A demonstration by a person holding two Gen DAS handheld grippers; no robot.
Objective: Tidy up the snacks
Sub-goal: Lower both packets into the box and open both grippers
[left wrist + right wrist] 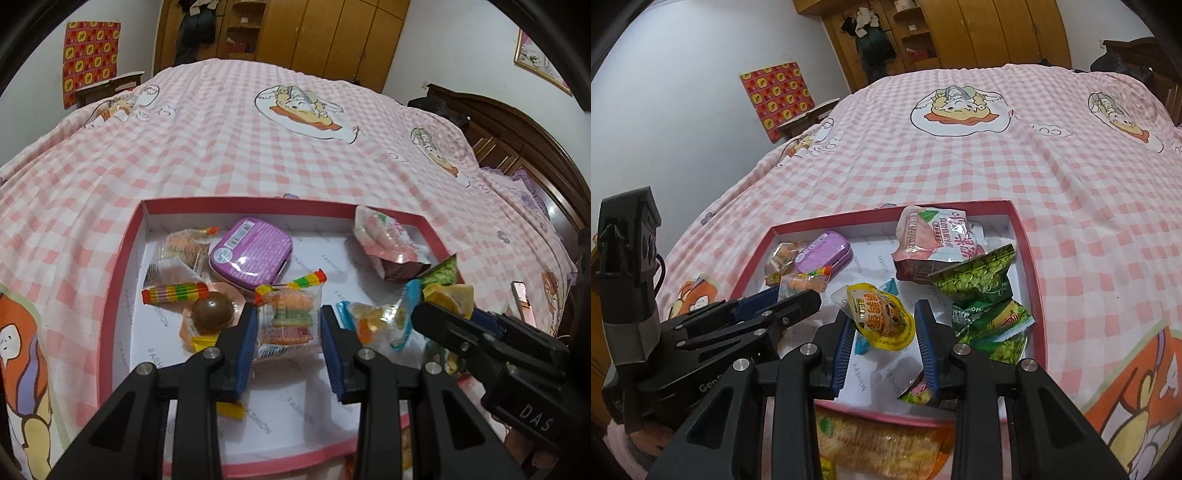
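A shallow white box with a red rim (pixel 122 266) (pixel 1030 258) lies on the bed with several snacks in it. My left gripper (pixel 289 311) is shut on a clear packet of orange-and-green gummy candy (pixel 291 332), held just above the box floor. My right gripper (pixel 883 310) is shut on a yellow pouch with a cartoon print (pixel 882 321) over the middle of the box. In the left wrist view the right gripper (pixel 428 314) comes in from the right with the yellow pouch (pixel 452 297). The right wrist view shows the left gripper (pixel 809 301) at the left.
In the box lie a purple tin (pixel 251 251), a chocolate ball on copper foil (pixel 212 314), a rainbow-striped candy (pixel 173 291), a pink-white pouch (pixel 934 236), green packets (pixel 979 284) and a blue-edged gummy pack (pixel 380 317). An orange packet (pixel 879 439) lies at the near rim. The pink checked bedspread (pixel 258 155) surrounds the box.
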